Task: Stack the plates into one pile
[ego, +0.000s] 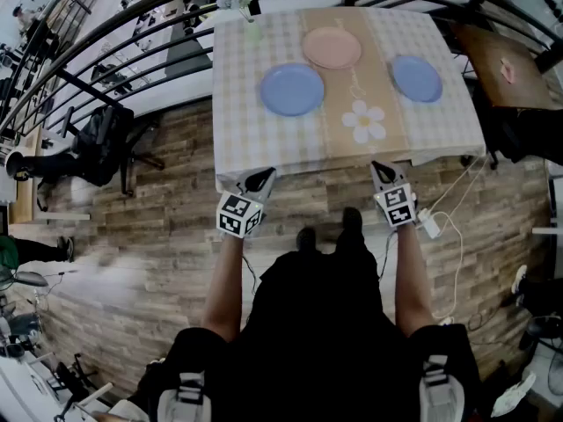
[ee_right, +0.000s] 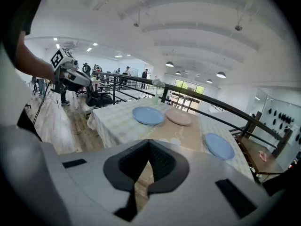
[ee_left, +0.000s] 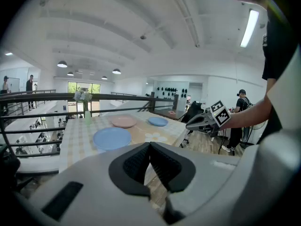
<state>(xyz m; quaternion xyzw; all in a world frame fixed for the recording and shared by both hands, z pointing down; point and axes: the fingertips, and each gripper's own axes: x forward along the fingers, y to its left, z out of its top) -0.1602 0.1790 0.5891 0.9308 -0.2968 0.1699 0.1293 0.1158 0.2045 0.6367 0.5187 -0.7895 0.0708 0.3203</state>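
No text, brand, number or sign is legible in any view from my station.

Nearest candidates, logged for completeness:
- The left marker cube [ego: 239, 215] and right marker cube [ego: 398, 207] carry black-and-white coded square patterns, with no letters or digits.
- The beige runner [ego: 387, 104] on the tabletop [ego: 237, 104] has a faint line of script at 12 o'clock from its daisy print [ego: 364, 121]. It is too small and pale for me to read.
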